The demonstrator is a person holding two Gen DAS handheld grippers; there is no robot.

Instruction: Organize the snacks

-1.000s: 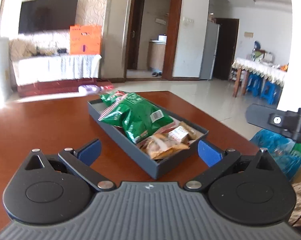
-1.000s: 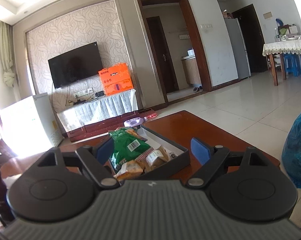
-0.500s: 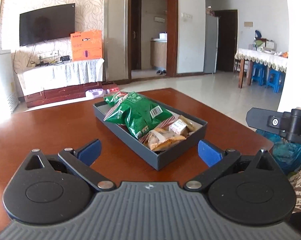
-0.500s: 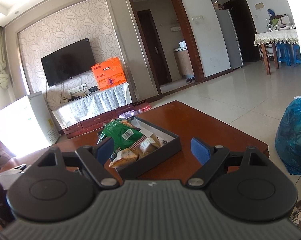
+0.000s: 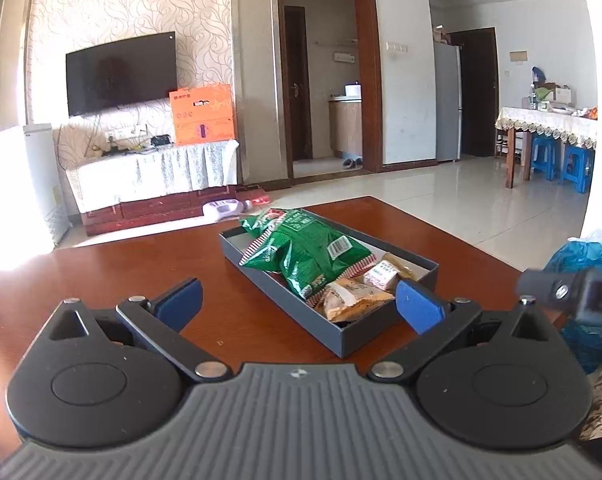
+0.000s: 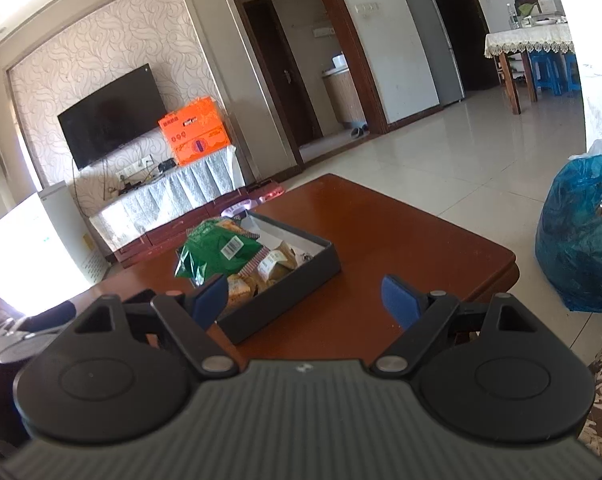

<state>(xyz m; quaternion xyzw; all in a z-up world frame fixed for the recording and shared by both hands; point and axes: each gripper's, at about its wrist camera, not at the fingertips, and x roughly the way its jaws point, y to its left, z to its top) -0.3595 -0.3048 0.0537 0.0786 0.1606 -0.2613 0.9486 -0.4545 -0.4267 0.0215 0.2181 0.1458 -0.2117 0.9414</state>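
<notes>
Crinkly green bag (image 5: 305, 252) fills rectangular grey tray (image 5: 353, 340) on glossy wooden table (image 5: 101, 272).

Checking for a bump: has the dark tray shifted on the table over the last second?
No. The dark tray sits unchanged against the table edges.

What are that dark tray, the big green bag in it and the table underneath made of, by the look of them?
Tray: probably stiff cardboard, matte dark grey outside with a pale inside; its walls are thin and sharp-edged.
Green bag: thin glossy plastic film, crinkled, with bright glints and a printed barcode.
Table: reddish-brown wood or wood veneer under a shiny lacquer that mirrors the window light; which of the two cannot be told.
</notes>
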